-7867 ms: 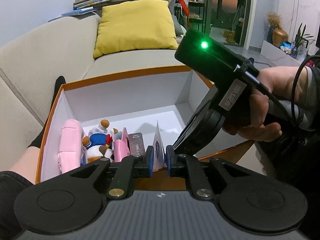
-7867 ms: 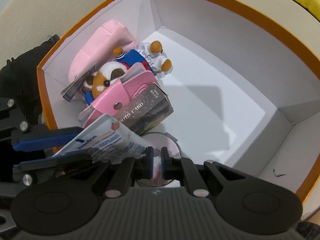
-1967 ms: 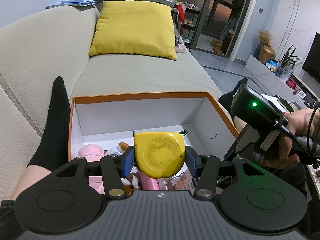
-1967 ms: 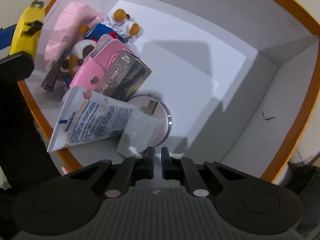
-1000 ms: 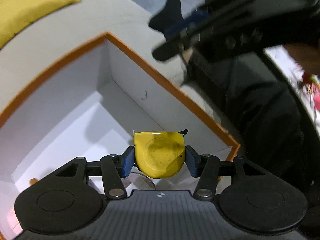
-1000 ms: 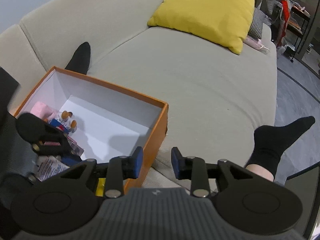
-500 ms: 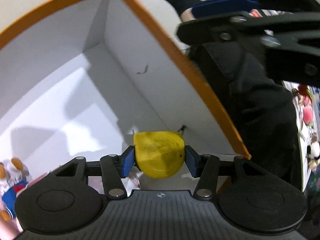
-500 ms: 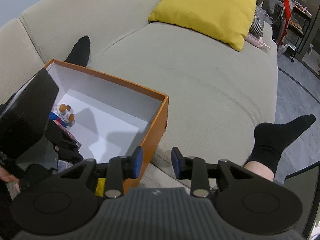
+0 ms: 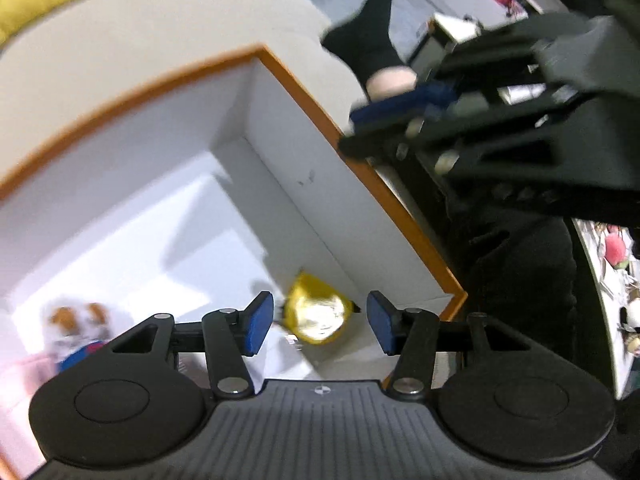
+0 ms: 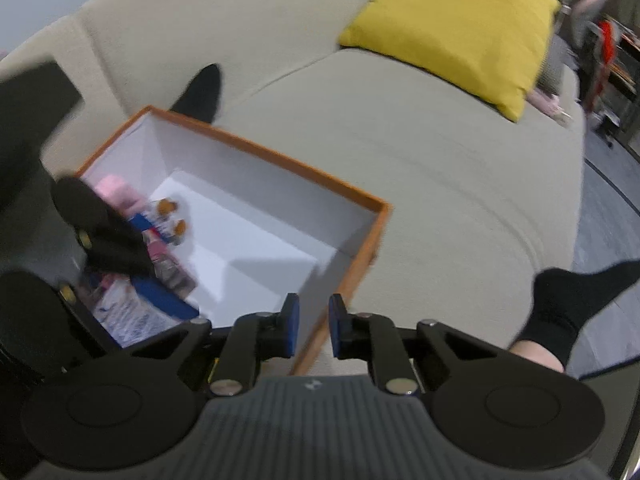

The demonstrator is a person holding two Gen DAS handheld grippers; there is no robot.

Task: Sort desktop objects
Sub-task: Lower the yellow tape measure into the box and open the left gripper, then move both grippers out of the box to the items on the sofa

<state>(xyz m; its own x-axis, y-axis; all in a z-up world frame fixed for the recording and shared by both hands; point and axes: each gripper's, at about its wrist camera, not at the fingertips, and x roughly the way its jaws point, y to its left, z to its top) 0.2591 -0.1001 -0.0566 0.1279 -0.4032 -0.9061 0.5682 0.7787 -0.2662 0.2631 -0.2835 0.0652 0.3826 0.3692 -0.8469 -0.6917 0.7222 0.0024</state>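
— Half a second back we had the yellow tape measure (image 9: 318,318) clamped between our left pads; now the left gripper (image 9: 320,324) stands wide, its pads clear of the case on both sides, and the tape measure sits blurred below them, near the corner of the orange box (image 9: 400,216), apparently dropping.

— And our right gripper (image 10: 313,330)?

— Narrow and closing, with nothing between its jaws. It hangs over the box's near corner, the rim (image 10: 344,276) passing just under the pads.

— What could go wrong from here?

— We judge the tape measure lands close to the box wall, so it may bounce or end up tipped against it. The two grippers are also near each other; in the left view the right one (image 9: 400,112) looms just above the rim, and a careless swing could knock them together or clip the cardboard.

— What can't we make out?

— Whether the tape measure already touches the floor of the box: motion blur smears it. The plush toy (image 9: 76,324) is a smudge, and our left gripper's body hides part of the pile in the right view.
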